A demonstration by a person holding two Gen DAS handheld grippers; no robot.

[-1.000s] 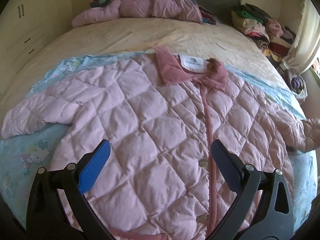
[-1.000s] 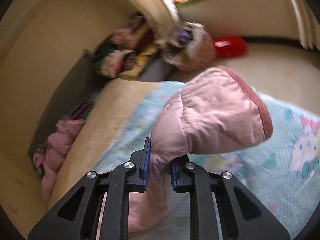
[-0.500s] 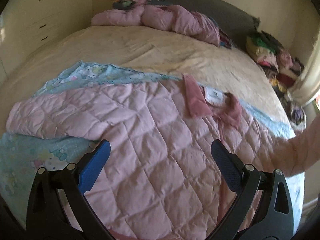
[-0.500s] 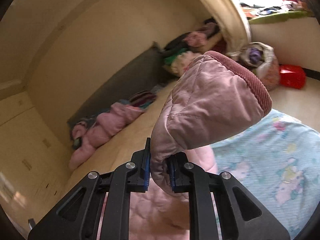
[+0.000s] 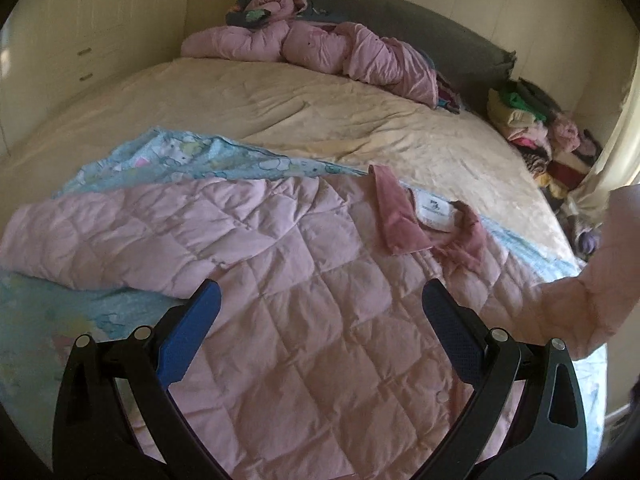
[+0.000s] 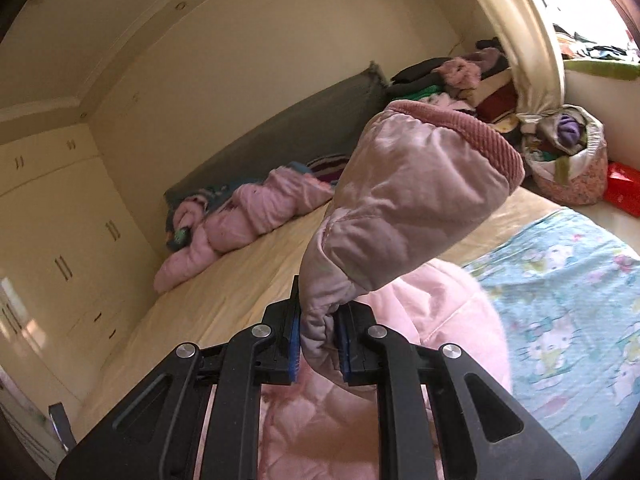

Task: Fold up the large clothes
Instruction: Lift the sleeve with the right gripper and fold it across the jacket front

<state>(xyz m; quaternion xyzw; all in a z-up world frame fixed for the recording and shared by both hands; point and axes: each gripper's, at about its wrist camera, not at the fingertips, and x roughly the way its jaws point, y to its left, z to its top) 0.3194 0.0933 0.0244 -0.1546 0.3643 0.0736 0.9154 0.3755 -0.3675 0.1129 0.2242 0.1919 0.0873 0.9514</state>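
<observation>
A pink quilted jacket [image 5: 304, 300] lies front up on a light blue cartoon-print sheet [image 5: 192, 160] on the bed. Its darker pink collar [image 5: 400, 216] points to the far side. Its left sleeve [image 5: 100, 236] lies flat at the left. My left gripper [image 5: 320, 312] is open and empty above the jacket's chest. My right gripper [image 6: 318, 344] is shut on the right sleeve [image 6: 404, 208] and holds it up in the air, cuff [image 6: 480, 140] uppermost. The lifted sleeve also shows at the right of the left wrist view [image 5: 600, 280].
The cream bedspread [image 5: 300, 108] stretches to a grey headboard [image 5: 420, 24]. Crumpled pink garments [image 5: 320, 48] lie by the headboard. A pile of mixed clothes [image 5: 540, 128] sits at the far right. A laundry basket [image 6: 568, 160] and red box [image 6: 624, 192] stand on the floor. Cream wardrobes [image 5: 100, 20] line the left.
My right gripper has lifted the sleeve higher and swung it inward over the jacket. My left gripper has shifted left, still open above the jacket.
</observation>
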